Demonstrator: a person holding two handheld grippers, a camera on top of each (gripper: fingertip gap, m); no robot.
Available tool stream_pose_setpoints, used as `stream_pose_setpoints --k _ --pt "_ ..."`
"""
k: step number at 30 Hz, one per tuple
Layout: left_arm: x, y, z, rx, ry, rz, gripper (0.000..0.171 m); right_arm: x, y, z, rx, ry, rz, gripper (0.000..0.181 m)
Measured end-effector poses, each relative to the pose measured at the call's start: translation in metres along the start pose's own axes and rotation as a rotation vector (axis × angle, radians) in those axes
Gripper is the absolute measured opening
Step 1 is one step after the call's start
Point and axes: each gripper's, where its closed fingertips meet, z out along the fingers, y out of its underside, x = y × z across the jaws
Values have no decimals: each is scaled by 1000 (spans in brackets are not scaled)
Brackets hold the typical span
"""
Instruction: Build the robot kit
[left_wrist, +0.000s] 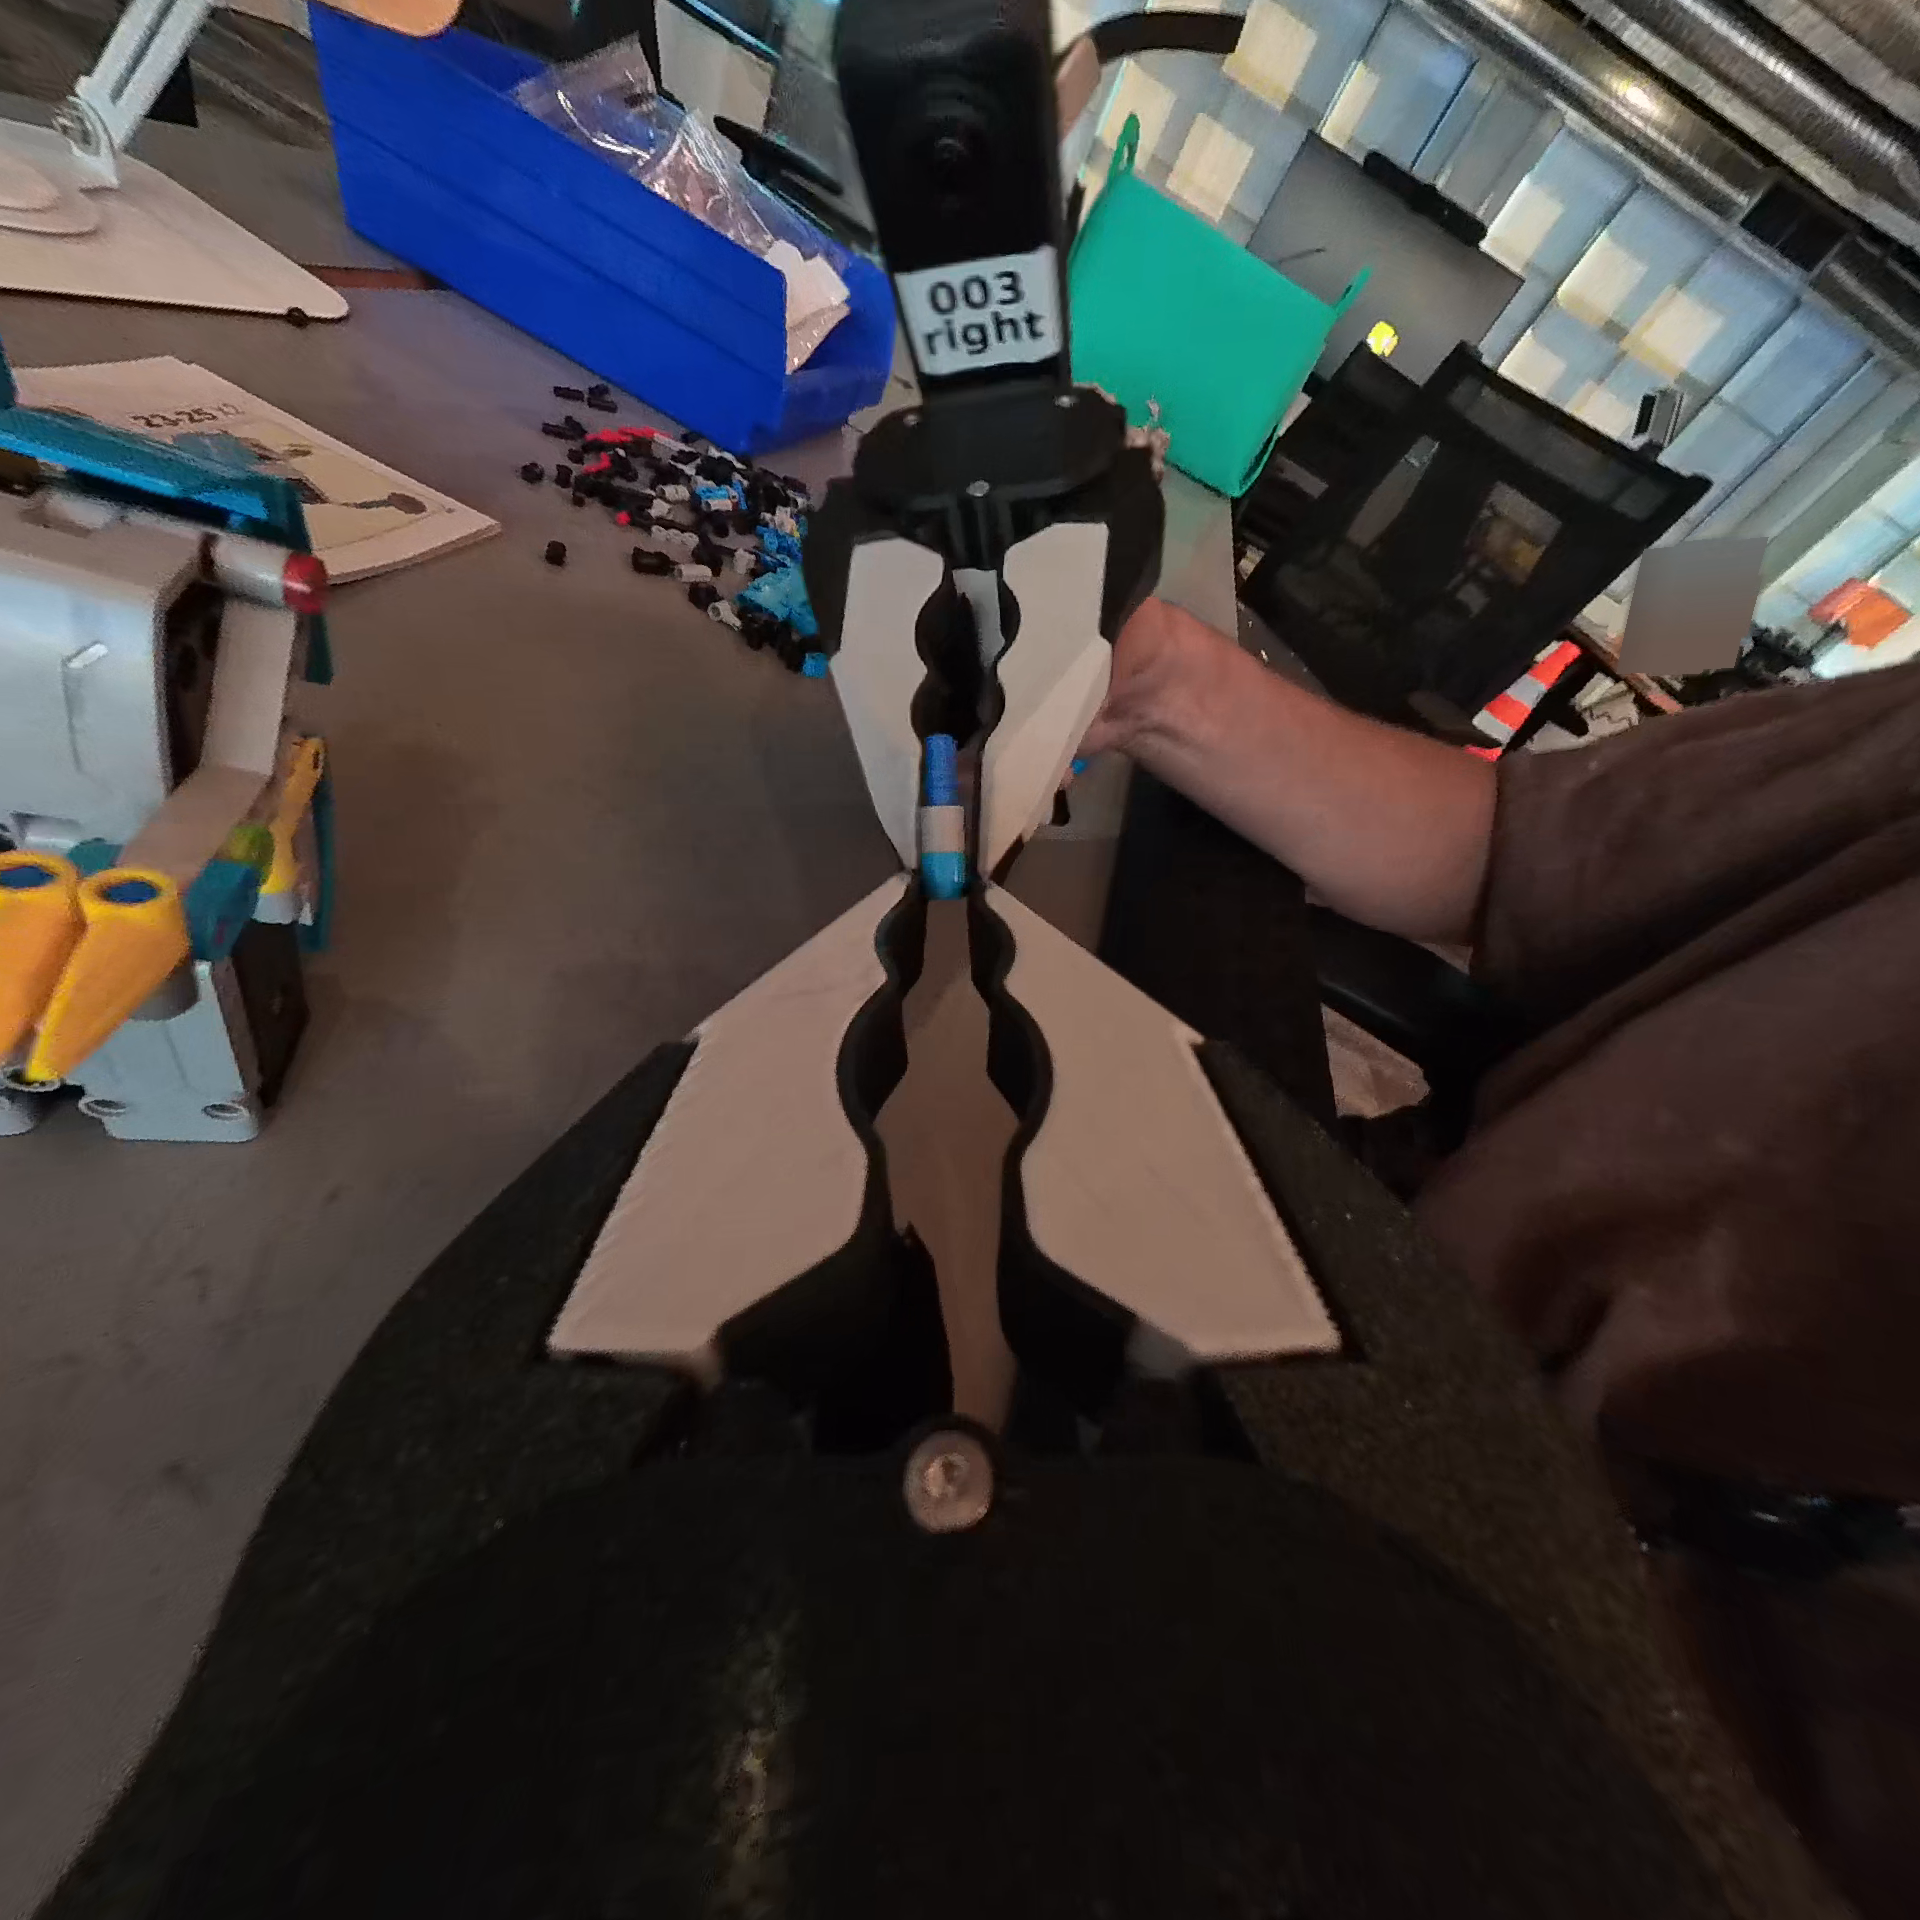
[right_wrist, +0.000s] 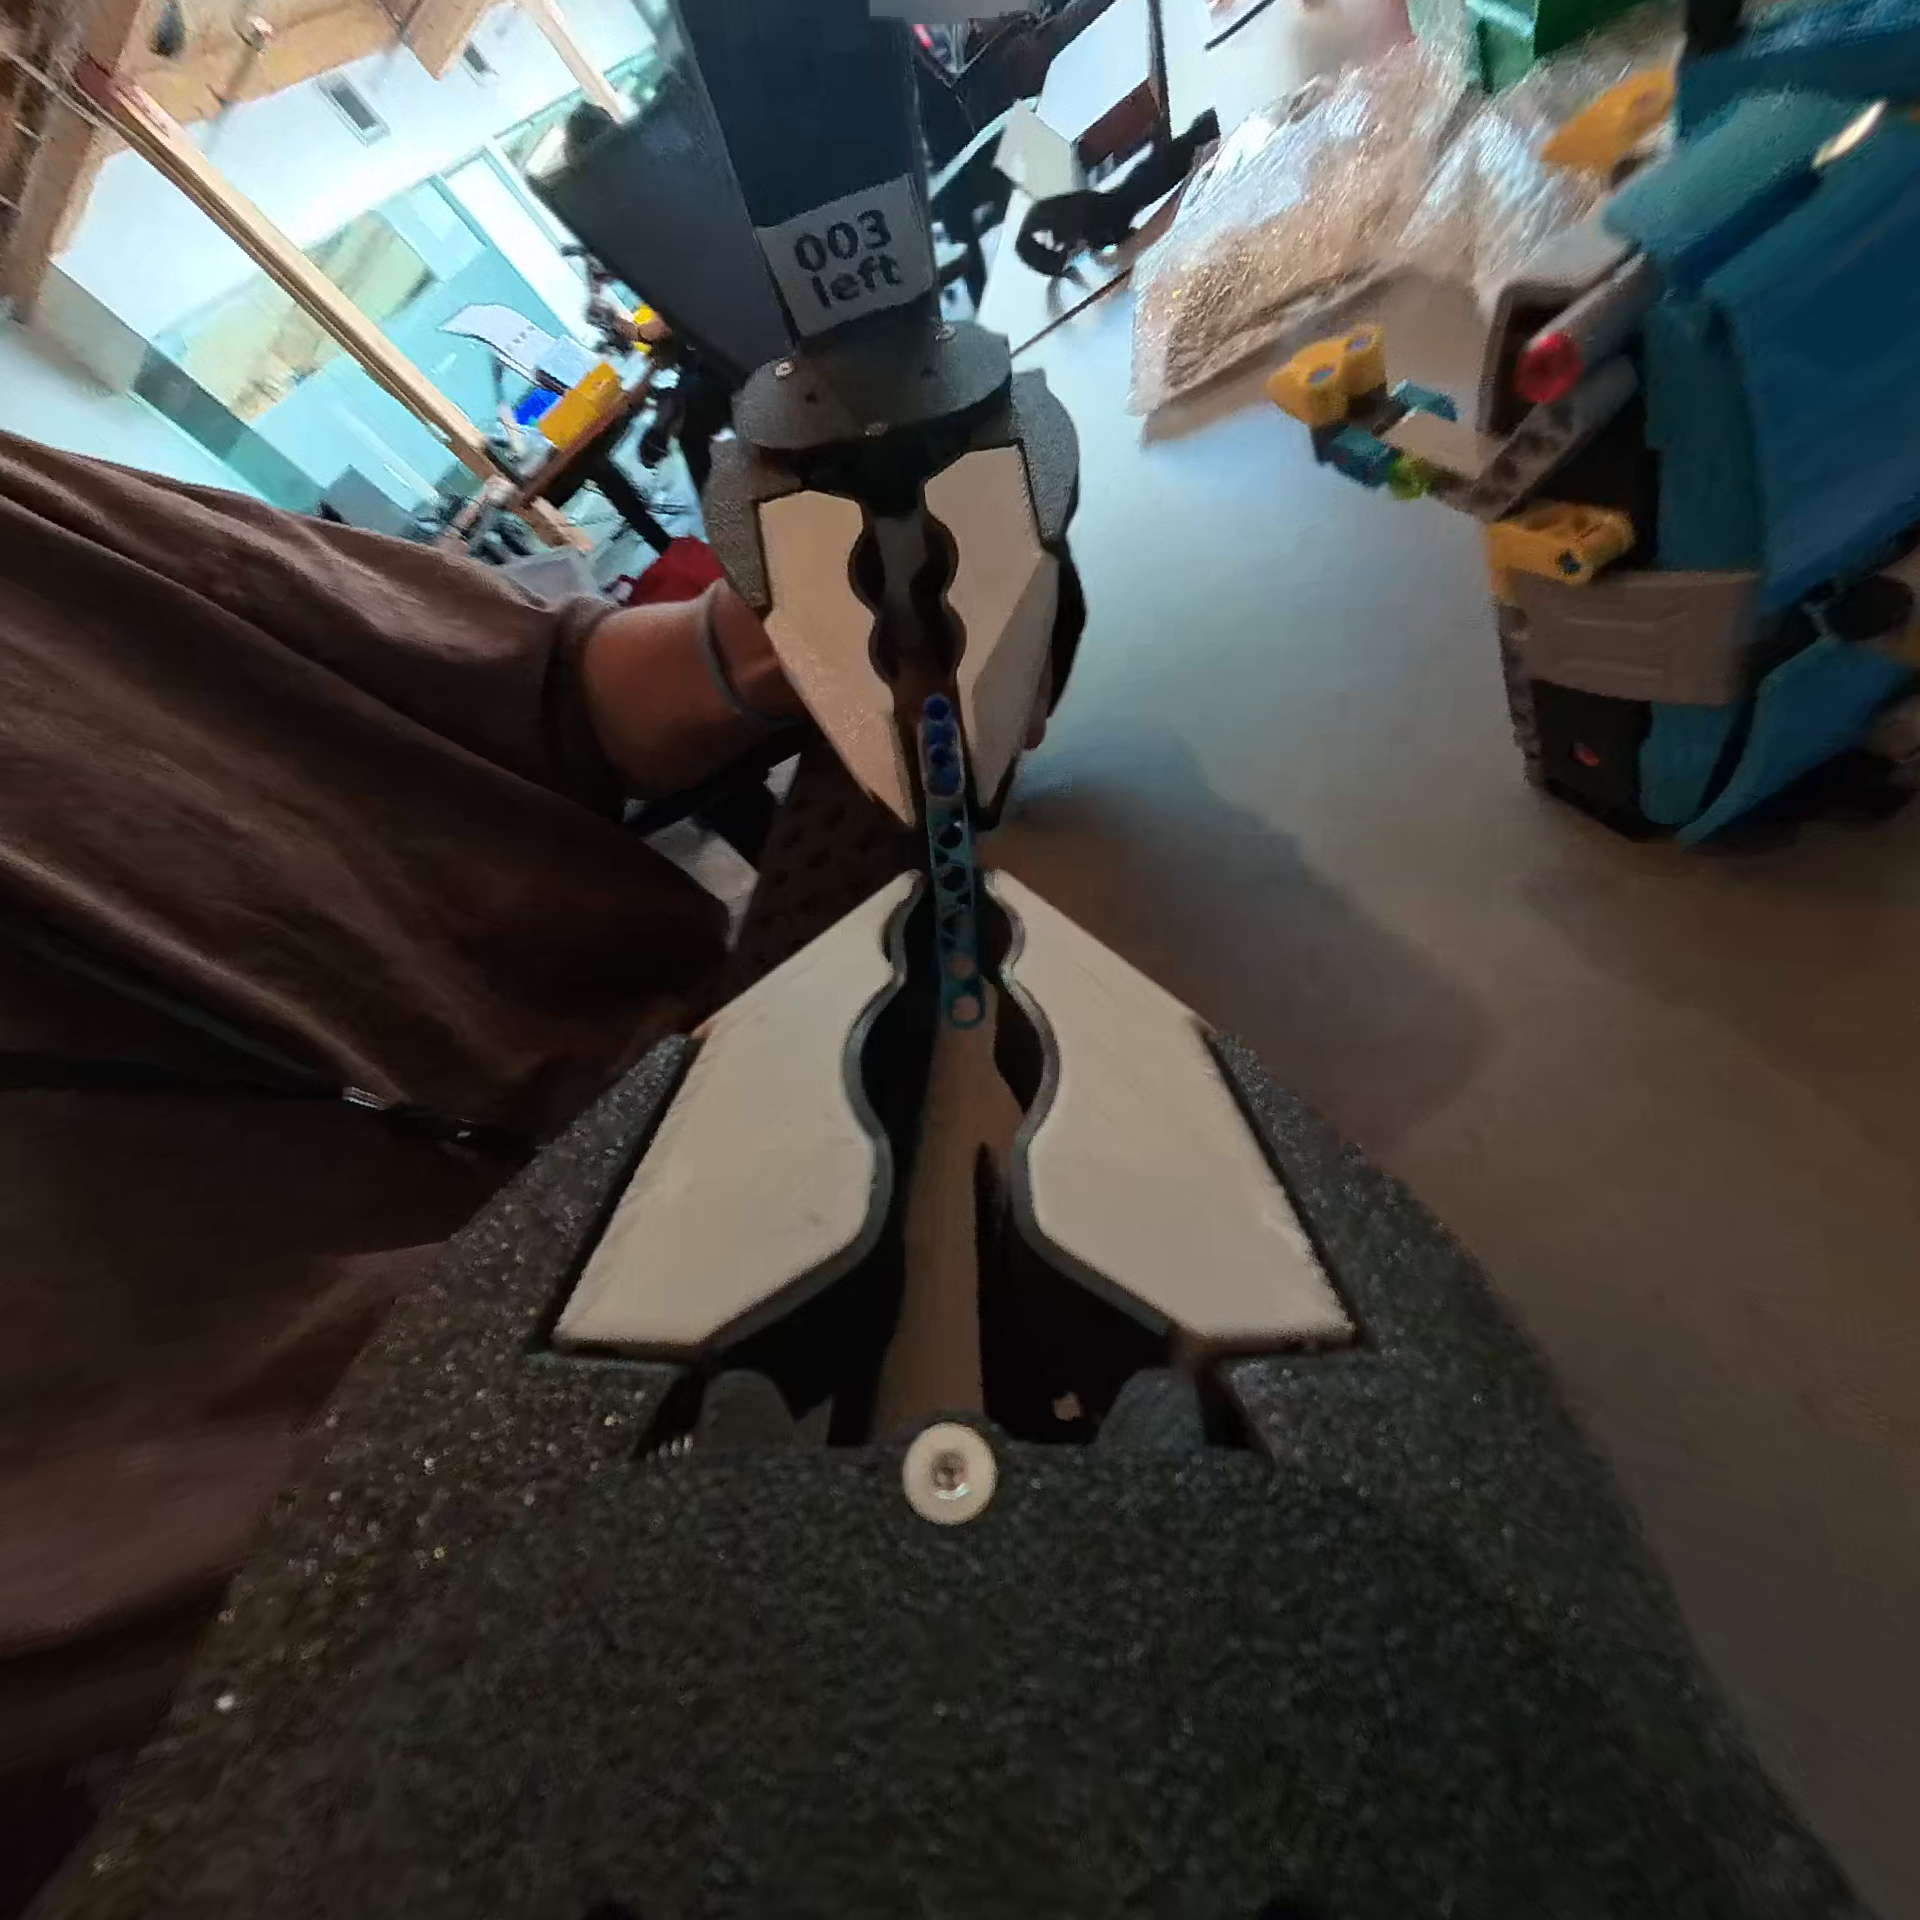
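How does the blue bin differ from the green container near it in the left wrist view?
The blue bin looks rigid and long with a low open front. The green container looks thin-walled, with loop handles at its corners. The blue bin holds clear plastic packets, while the green container's contents are hidden. The bin lies left of the right tool, and the green container is behind it to the right. Both are containers in a single bright colour.
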Motion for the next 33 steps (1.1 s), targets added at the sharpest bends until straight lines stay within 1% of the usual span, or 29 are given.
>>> stream_pose_setpoints --k 3,4,5,7,9,10,11,12,14,15,17,19,21,25,26,29,33 --pt "-2 -10 -1 61 -18 -38 7 3 -8 -4 6 116 -114 9" --pt "-3 -15 -3 89 -23 -59 7 4 -11 -5 8 173 -170 14" --pt "-6 -19 -5 115 -37 -90 7 7 -16 -7 15 250 -240 25" --pt "-14 -25 -9 166 -58 -164 7 7 -29 -10 46 421 -427 40" --pt "-16 -26 -9 190 -33 -227 6 7 -40 -9 57 626 -633 56" --pt "-14 -24 -8 184 -14 -242 6 11 -42 -9 29 733 -717 61" --pt "-13 -23 -6 179 -3 -246 6 13 -42 -7 -5 795 -783 62" --pt "-11 -22 -5 173 12 -248 6 16 -40 -4 -27 825 -808 60" --pt "-7 -19 -1 143 24 -246 6 19 -36 2 -59 818 -792 60" --pt "-6 -16 2 122 19 -235 6 21 -34 4 -84 817 -792 56" --pt "-6 -12 5 95 0 -223 6 24 -31 5 -130 846 -824 43" --pt "-9 -9 6 73 -23 -226 6 29 -27 4 -182 885 -829 41" --pt "-11 -7 6 71 -31 -236 6 31 -25 4 -209 888 -811 41" --pt "-14 -3 7 53 -50 -232 6 33 -23 6 -267 929 -909 32" --pt "-14 -2 7 50 -53 -225 6 33 -21 7 -275 930 -926 31" --pt "-12 -4 8 55 -61 -198 6 31 -20 7 -251 886 -870 28" --pt "-10 -5 9 56 -55 -179 6 28 -21 6 -227 866 -868 28"
